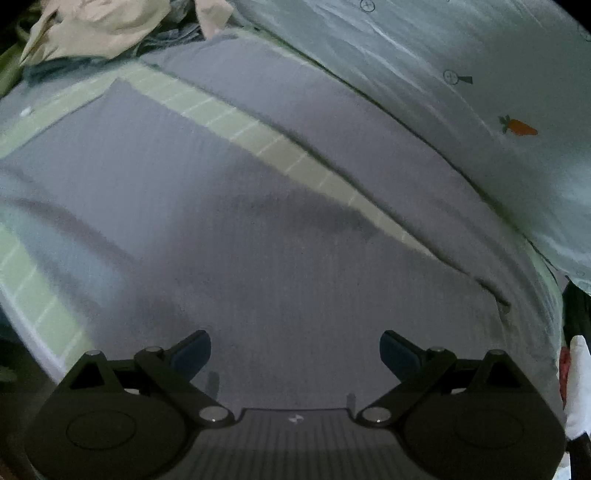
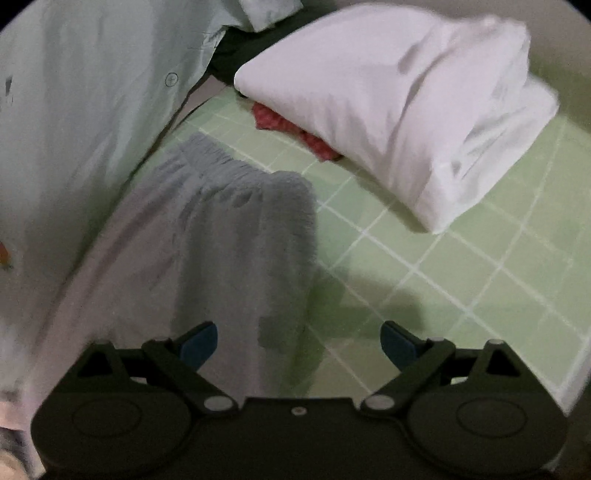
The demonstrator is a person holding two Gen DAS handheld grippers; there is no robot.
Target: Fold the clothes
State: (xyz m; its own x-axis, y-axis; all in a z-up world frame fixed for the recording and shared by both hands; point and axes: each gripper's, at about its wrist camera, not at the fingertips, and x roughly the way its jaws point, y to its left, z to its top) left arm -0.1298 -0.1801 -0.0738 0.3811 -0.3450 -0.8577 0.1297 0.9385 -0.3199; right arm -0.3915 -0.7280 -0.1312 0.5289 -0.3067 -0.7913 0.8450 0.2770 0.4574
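Grey trousers [image 1: 258, 221] lie spread flat on a green checked sheet [image 1: 258, 136]. In the right wrist view their gathered waistband [image 2: 236, 173] points away from me, and the cloth [image 2: 221, 258] runs down toward the camera. My left gripper [image 1: 295, 354] hovers over the grey cloth with its blue-padded fingers [image 1: 192, 352] wide apart and nothing between them. My right gripper [image 2: 299, 343] is open too, over the trousers' right edge and the sheet [image 2: 443, 266]. A pale mint shirt [image 1: 424, 66] with a carrot print [image 1: 519, 126] lies beside the trousers.
A folded white garment [image 2: 399, 110] rests at the back right on something red [image 2: 295, 125]. A beige garment [image 1: 96, 29] is heaped at the far left. The pale shirt [image 2: 74, 129] fills the left of the right wrist view. Dark cloth [image 2: 251, 48] lies behind.
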